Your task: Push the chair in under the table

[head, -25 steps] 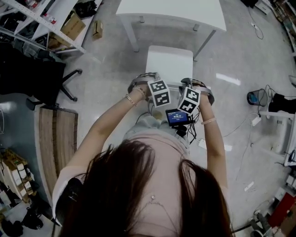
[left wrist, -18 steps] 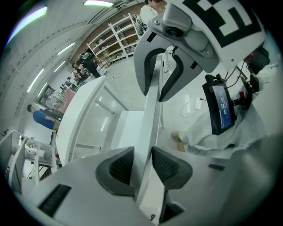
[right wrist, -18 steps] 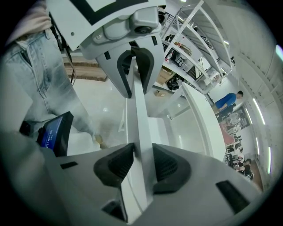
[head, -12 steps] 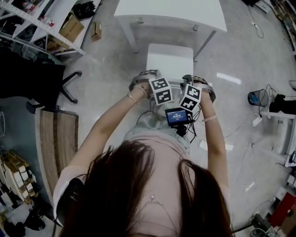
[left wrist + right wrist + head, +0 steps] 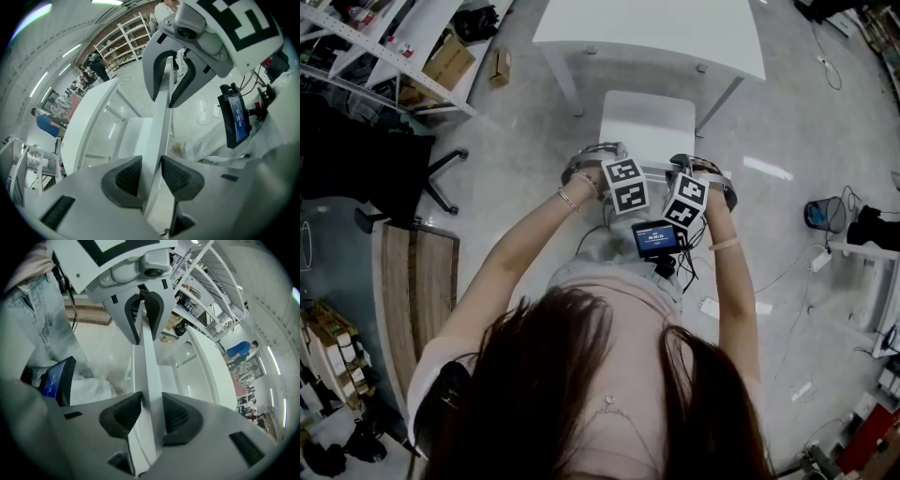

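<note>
Chair [image 5: 645,127] stands on the floor, its seat's front edge near the table [image 5: 649,26] but not yet under it. At the backrest's left end, the left gripper [image 5: 151,176] has its fingers [image 5: 127,177] pinching the top rail. Just beside it, the right gripper [image 5: 151,414] pinches the same rail. Pushing well likely calls for equal, level pressure from both sides, so the chair runs straight between the table's legs without twisting, tipping forward or catching a leg.

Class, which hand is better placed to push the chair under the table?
Neither alone, probably: left gripper and right gripper both clamp the chair backrest, one towards each end, facing the table. Push with both.
</note>
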### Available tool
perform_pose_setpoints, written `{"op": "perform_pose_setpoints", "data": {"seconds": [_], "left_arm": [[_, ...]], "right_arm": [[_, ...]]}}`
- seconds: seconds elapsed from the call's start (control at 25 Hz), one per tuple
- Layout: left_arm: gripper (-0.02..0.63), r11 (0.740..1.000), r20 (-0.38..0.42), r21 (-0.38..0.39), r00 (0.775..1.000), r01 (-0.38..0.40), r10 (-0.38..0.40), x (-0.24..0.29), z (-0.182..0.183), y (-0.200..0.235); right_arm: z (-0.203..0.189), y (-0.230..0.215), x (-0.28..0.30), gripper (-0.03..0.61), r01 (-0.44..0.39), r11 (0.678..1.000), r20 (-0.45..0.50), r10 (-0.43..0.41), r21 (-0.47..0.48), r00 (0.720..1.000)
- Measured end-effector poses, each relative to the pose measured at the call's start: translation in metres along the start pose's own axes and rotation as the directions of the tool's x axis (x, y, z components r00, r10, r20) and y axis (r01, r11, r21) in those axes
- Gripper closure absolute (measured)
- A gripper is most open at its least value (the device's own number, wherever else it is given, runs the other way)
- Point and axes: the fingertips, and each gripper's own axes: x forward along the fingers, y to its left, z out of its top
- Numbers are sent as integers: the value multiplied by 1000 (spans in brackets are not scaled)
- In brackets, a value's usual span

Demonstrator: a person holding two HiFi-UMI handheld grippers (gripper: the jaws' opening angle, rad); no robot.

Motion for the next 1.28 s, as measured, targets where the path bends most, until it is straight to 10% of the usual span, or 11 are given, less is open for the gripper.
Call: {"op": "perform_pose_setpoints", "data": {"seconds": [1.28], "left_arm": [[482, 1000, -19, -23, 1000, 2, -3, 54, 34, 127]], "right_arm": [[-16, -131, 59, 436, 0, 1000, 22, 0, -7, 1000]]}}
